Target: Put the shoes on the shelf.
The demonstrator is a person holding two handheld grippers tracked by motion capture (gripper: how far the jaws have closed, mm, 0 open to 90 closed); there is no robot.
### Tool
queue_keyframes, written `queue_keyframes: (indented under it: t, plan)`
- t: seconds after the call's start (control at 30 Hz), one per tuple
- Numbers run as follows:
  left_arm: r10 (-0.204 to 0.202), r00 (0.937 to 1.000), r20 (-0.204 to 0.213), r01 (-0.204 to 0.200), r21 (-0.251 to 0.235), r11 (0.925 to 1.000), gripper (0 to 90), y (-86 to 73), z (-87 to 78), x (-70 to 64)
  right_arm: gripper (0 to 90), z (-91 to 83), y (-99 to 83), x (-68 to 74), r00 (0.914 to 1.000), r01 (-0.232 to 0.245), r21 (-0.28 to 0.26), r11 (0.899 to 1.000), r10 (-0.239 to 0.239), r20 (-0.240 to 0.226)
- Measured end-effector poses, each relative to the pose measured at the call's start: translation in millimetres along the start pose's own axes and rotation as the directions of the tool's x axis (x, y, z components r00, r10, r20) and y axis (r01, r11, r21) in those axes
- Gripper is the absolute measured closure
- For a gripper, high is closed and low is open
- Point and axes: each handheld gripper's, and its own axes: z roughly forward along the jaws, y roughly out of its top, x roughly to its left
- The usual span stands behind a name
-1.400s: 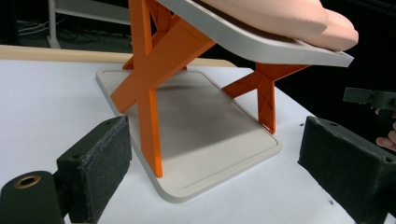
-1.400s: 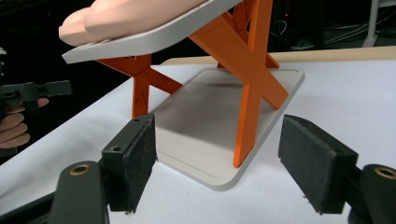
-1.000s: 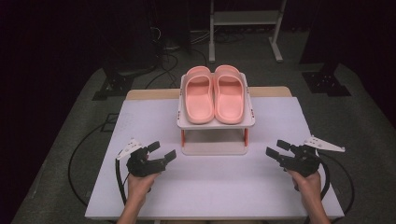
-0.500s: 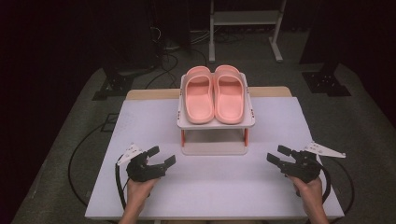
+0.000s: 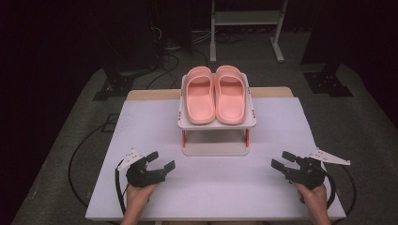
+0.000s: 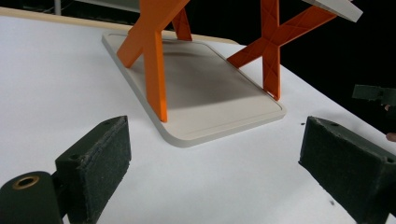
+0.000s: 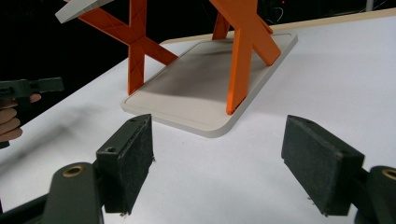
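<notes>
Near the front edge of the white table, two empty claws face a rack with slippers

Between the wide-apart jaws of the left gripper (image 5: 162, 161) and of the right gripper (image 5: 282, 161) is nothing; both hover low over the matte white table top (image 5: 141, 117), one at each side of the small two-level rack with grey plastic shelves and orange X-shaped legs (image 5: 216, 140). On its top shelf lie side by side the pair of pink moulded foam slippers (image 5: 215, 93). I judge them light, soft and a little springy, not fragile, with a smooth skin; the wide strap or the side wall of the sole seems the best place to pinch
</notes>
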Motion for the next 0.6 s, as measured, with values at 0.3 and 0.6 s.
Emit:
queue_keyframes:
  t: [0.3,0.6]
  plan:
    - [0.016,0.9995,-0.028,-0.015,0.012,0.9998,8.6,-7.3,-3.9,-0.2,24.3,-10.2,-10.7,-1.4,1.0,0.005,-0.01,1.0,-0.004,0.008]
    - [0.015,0.9989,-0.046,-0.014,0.015,0.9998,8.6,-8.4,-2.8,2.0,24.3,-18.3,-22.7,-5.7,0.9993,-0.027,-0.053,0.998,0.028,0.024]
